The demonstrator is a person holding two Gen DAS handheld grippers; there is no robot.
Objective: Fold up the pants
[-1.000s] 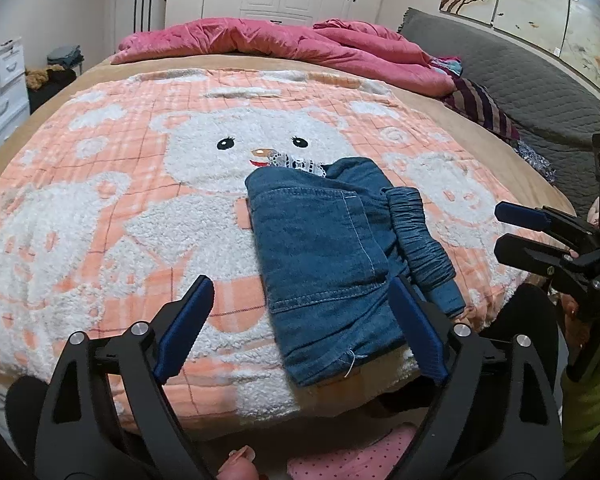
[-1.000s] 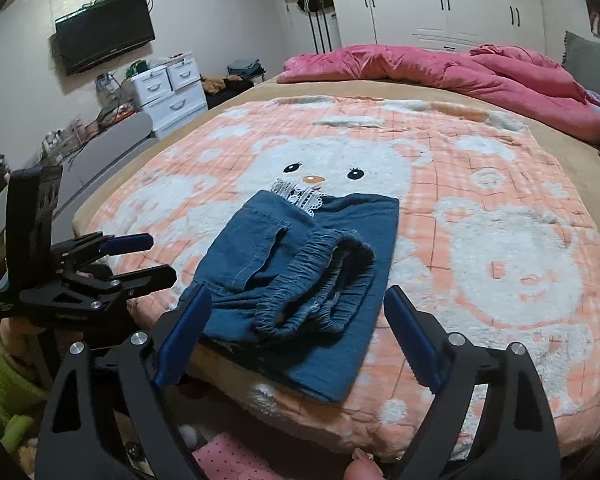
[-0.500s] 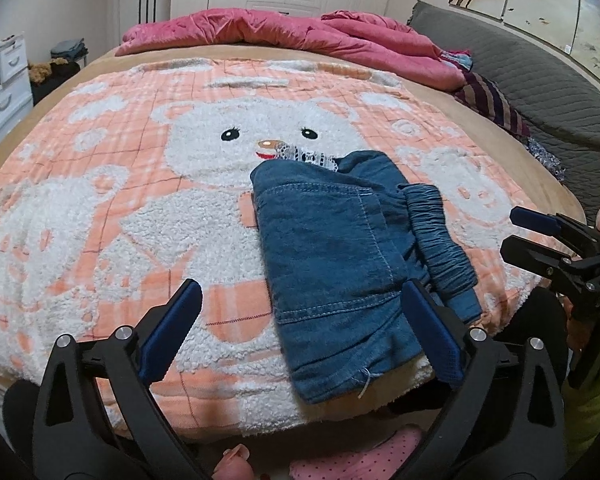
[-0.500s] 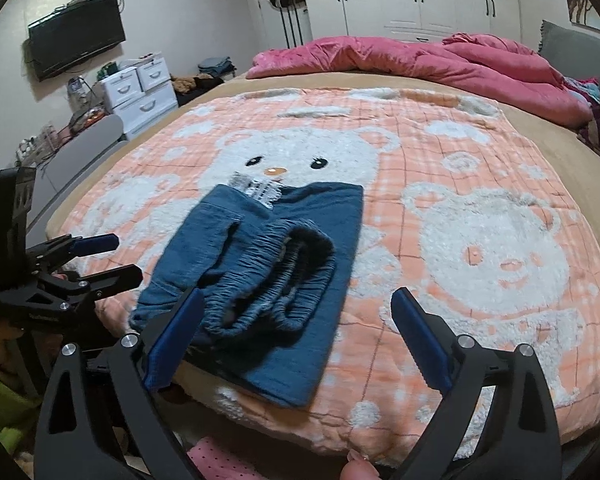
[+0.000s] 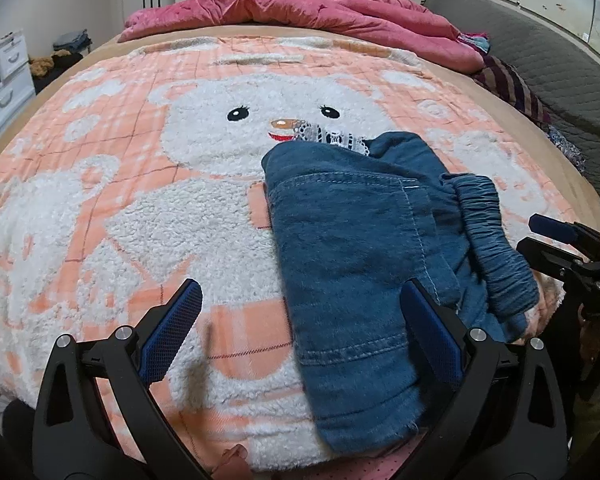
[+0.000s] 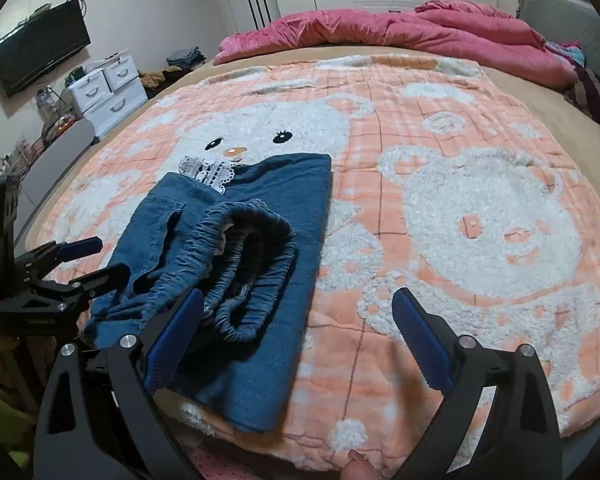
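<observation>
The blue denim pants (image 5: 360, 248) lie folded in a compact stack near the front edge of the bed, white lace trim (image 5: 332, 136) showing at the far end and the elastic waistband (image 5: 496, 248) bunched on the right. They also show in the right wrist view (image 6: 236, 248). My left gripper (image 5: 300, 320) is open and empty, hovering over the pants' near left part. My right gripper (image 6: 298, 322) is open and empty, just right of the pants. Each gripper shows in the other's view, the right one (image 5: 556, 240) and the left one (image 6: 80, 260).
The bed carries a peach bear-print blanket (image 5: 140, 200). A pink duvet (image 5: 300, 12) is piled at the far end. A grey sofa (image 5: 540, 64) stands to the right, white drawers (image 6: 108, 88) and a wall TV (image 6: 40, 56) to the left.
Both grippers have moved forward and lower toward the bed; the pants appear larger. The pants have not moved and both grippers stay open.
</observation>
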